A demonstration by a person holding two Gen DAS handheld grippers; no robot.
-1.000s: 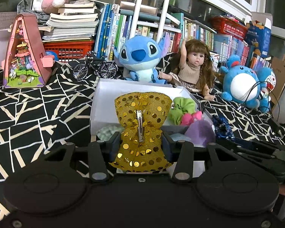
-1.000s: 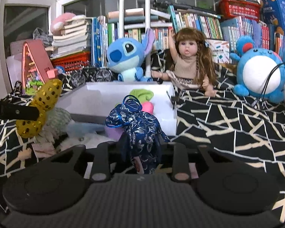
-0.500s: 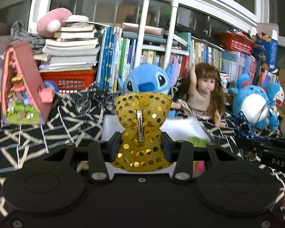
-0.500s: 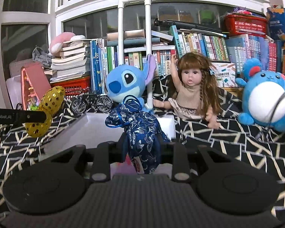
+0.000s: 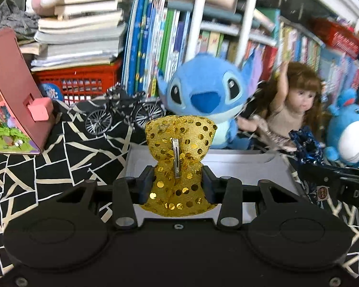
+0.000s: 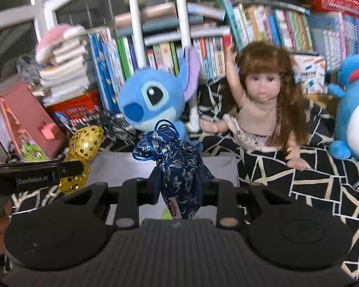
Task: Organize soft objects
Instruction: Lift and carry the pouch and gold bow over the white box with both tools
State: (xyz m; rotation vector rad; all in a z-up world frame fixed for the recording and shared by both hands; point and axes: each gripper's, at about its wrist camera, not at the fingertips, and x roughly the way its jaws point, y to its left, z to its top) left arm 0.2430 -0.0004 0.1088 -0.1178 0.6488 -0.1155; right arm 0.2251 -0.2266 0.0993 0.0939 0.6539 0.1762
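**Both grippers loaded above the white box.**
Left gripper (image 5: 177,181) clamps the gold bow (image 5: 178,150); right gripper (image 6: 178,186) clamps the blue pouch (image 6: 177,167). Both hang over the box (image 5: 239,165). Risk: the grippers stand close and may collide, and the limp bow may slip. Plush (image 5: 203,95) and doll (image 6: 263,100) crowd the far rim; the near side is freer.
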